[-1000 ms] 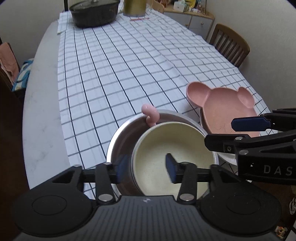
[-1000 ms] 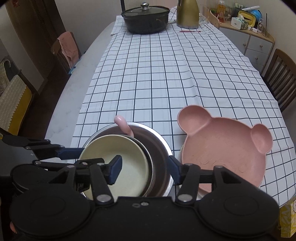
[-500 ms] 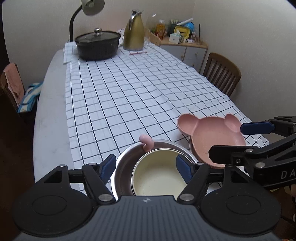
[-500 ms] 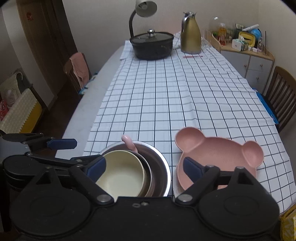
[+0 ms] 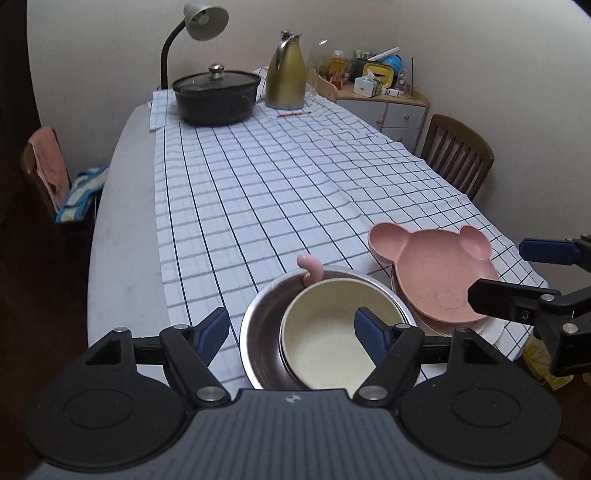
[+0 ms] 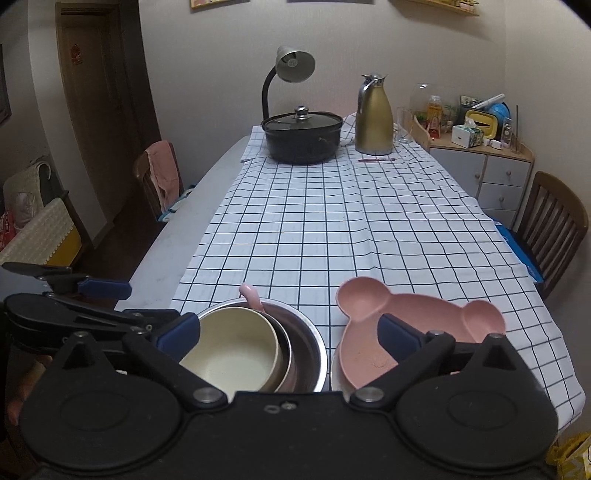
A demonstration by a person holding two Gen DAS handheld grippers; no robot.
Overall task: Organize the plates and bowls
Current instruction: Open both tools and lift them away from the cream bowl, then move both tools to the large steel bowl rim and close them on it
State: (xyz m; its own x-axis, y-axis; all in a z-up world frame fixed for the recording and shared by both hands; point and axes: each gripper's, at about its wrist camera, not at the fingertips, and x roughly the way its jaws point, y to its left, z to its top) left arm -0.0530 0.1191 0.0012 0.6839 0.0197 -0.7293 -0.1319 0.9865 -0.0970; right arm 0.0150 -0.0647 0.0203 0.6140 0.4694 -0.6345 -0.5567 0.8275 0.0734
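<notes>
A cream bowl (image 5: 328, 332) sits nested in a steel bowl (image 5: 258, 332) near the table's front edge, with a pink curled handle (image 5: 312, 269) poking up at the back rim. A pink bear-shaped plate (image 5: 432, 273) lies on a white plate to the right. My left gripper (image 5: 291, 332) is open and empty, raised above the bowls. My right gripper (image 6: 288, 332) is open and empty, above the gap between the cream bowl (image 6: 232, 350), the steel bowl (image 6: 306, 350) and the bear plate (image 6: 369, 347).
A checked cloth (image 5: 277, 192) covers the table. At the far end stand a black lidded pot (image 5: 216, 96), a gold jug (image 5: 286, 79) and a desk lamp (image 5: 201, 26). A wooden chair (image 5: 458, 155) stands at the right, another chair with a pink towel (image 5: 46, 162) at the left.
Both grippers have opened wider and pulled back and up from the bowls. The left jaws let go of the cream bowl's rim. The dishes have not moved.
</notes>
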